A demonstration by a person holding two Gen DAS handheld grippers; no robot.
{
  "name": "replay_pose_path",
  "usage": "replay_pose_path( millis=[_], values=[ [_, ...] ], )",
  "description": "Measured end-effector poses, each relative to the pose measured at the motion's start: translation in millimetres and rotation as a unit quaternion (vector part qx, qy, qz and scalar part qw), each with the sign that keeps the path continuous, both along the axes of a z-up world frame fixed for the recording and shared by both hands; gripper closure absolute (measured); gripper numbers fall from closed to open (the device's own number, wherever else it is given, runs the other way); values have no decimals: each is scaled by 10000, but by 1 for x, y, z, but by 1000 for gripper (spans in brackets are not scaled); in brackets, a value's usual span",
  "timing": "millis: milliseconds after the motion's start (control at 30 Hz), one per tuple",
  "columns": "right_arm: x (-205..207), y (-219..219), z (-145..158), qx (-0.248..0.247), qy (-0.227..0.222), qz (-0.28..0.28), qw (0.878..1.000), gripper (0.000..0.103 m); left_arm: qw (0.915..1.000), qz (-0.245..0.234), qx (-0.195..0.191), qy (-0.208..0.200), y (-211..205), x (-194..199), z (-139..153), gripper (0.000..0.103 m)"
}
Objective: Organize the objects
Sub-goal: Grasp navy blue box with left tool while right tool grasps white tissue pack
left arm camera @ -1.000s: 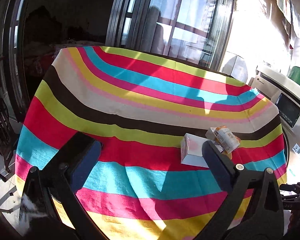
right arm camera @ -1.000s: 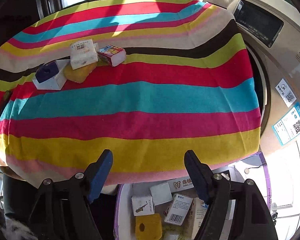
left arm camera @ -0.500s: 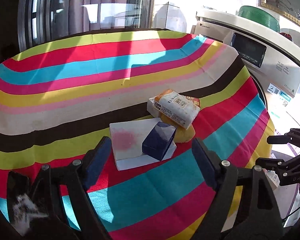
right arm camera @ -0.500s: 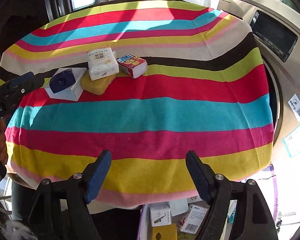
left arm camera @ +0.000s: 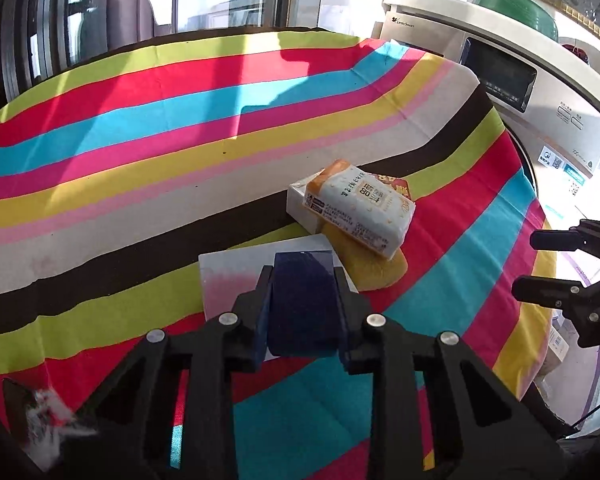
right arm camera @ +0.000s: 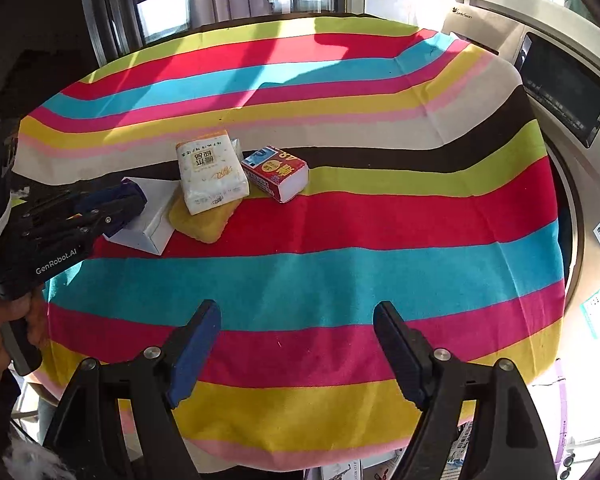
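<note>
One navy box [left arm camera: 302, 300], one white box [right arm camera: 156, 216], one tissue pack [right arm camera: 210, 170], one sponge [right arm camera: 200, 220], perhaps two cartons [right arm camera: 276, 172].

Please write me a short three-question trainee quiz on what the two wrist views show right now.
1. True or false: the left hand-held gripper is shut on the dark blue box.
2. What lies directly on the yellow sponge? A) tissue pack B) red and blue carton C) white box
3. Fill in: the right hand-held gripper is ____ and holds nothing.

Key:
1. True.
2. A, the tissue pack.
3. Open.
</note>
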State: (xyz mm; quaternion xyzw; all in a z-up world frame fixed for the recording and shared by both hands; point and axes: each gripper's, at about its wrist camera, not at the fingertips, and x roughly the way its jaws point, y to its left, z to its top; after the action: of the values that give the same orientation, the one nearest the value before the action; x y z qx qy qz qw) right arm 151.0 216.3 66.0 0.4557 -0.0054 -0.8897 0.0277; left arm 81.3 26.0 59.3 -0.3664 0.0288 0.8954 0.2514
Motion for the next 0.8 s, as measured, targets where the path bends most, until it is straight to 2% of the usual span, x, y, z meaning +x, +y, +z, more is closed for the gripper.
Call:
replay_pose_path(
  millis=[133,200,267,333,433,533,600,700,800],
  values=[
    [-24,-20,9,40,239,216,9995,23,9982,519,286,11,-37,12,7,72],
    [-36,-31,13,40,346,338,9988,23,9943,942,487,76,-65,20,14,72],
    [-47,-42,17,68,473,457,9978,22,9866,1451,720,179,-100,27,26,72],
    [-56,-50,20,137,587,526,9968,21,9748,2002,914,377,-139,35,43,72],
    [-68,-58,24,191,651,595,9959,21,9576,2567,1060,767,-188,45,66,72],
    [-76,-65,24,357,734,682,9943,20,9467,2916,1117,795,-221,50,71,72],
    [-80,-68,21,490,718,679,9939,20,9436,3004,1135,807,-231,54,71,72],
    [-88,-70,14,398,610,763,9944,20,9387,3104,1196,904,-238,64,74,72],
    [-96,-76,4,425,545,937,9932,20,9375,3136,1179,938,-238,66,79,72]
  ],
)
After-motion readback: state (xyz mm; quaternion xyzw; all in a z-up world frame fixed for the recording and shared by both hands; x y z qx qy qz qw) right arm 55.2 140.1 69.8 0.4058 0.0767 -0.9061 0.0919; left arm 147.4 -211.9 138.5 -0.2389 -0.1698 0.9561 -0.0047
